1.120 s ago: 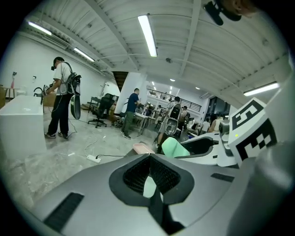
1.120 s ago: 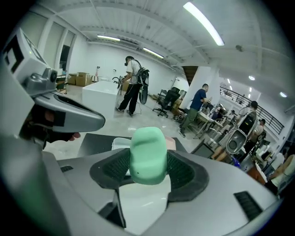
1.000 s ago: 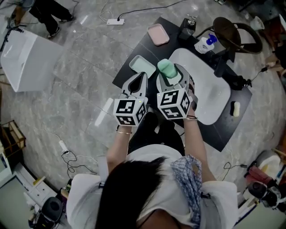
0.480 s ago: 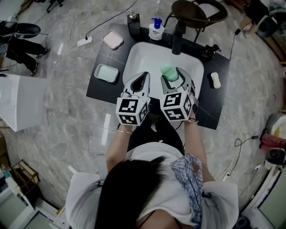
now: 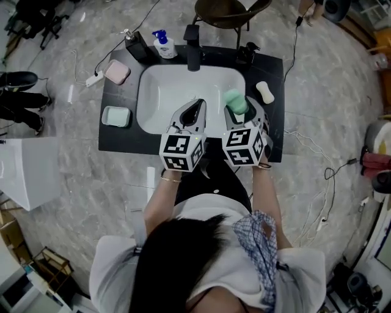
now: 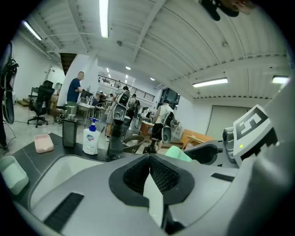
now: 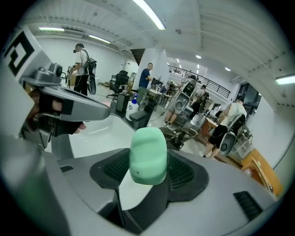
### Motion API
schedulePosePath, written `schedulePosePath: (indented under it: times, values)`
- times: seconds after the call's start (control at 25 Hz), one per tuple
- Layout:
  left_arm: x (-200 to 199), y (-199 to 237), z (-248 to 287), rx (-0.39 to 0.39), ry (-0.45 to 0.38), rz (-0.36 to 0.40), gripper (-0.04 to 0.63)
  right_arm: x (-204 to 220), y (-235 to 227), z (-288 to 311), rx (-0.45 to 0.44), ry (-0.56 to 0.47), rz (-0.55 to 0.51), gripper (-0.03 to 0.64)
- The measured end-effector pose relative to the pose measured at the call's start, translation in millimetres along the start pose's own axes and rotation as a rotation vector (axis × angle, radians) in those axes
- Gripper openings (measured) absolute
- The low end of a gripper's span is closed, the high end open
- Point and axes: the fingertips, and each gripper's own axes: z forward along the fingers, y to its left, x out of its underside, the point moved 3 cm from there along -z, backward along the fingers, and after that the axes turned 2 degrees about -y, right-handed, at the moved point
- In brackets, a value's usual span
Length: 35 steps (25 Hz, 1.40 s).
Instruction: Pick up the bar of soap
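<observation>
**tapwater:** ok, where's the soap and what's crowding it?

**sudsy_dave:** The green bar of soap (image 7: 148, 152) is pinched upright in the right hand-held gripper (image 7: 148, 173), one pad on each side, with its top poking out past them. From the head view it sits over the right side of the white sink (image 5: 165, 92). The left hand-held gripper (image 6: 148, 161) is just beside it, jaws pressed together on nothing.

**tapwater:** anything in the way?

**sudsy_dave:** Not really, the clutter's all around the edge of the black worktop (image 5: 122, 139). At the back there's a dark faucet (image 5: 194, 40), with a pump bottle (image 5: 163, 44) and a black dispenser (image 5: 137, 46) to its left. A pink dish (image 5: 116, 72) and a green dish (image 5: 115, 116) are left of the sink. A second, pale bar (image 5: 264, 92) lies on the worktop right of the sink, near the held one but not touching it. A chair (image 5: 229, 9) is behind the worktop and a power strip (image 5: 93, 78) is on the floor.

**tapwater:** do the views differ much?

**sudsy_dave:** Yeah. The head view gives the layout but hides the jaws behind the marker cubes. The gripper views show the jaws properly, plus people and desks far back in the room. The left gripper view catches just a corner of the green bar at its right.
</observation>
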Motion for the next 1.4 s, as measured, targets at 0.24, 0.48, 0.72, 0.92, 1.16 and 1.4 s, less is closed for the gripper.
schedulePosePath:
  times: [0.24,0.48,0.72,0.92,1.16,1.4]
  values:
    - [8.6,-42.1,28.3,0.054,0.03,0.012,0.011,39.0,-37.9,-10.7,0.026,0.051,0.051,0.264]
    - [17.1,-70.6,55.0,0.095,0.062,0.009,0.011,75.8,-63.0,-13.3,0.037,0.1,0.086,0.264]
    - [26.2,-94.4,77.6,0.111,0.087,0.02,0.009,113.2,-81.3,-5.7,0.013,0.154,0.131,0.264]
    - [33.1,-103.2,89.0,0.1,0.114,0.037,0.009,141.0,-85.2,9.0,-0.048,0.196,0.179,0.264]
    - [40.8,-105.4,97.0,0.072,0.141,0.042,0.009,170.5,-78.2,24.3,-0.133,0.276,0.174,0.264]
    - [39.1,-101.9,106.0,0.049,0.144,0.046,0.011,183.9,-76.0,34.8,-0.176,0.311,0.163,0.264]
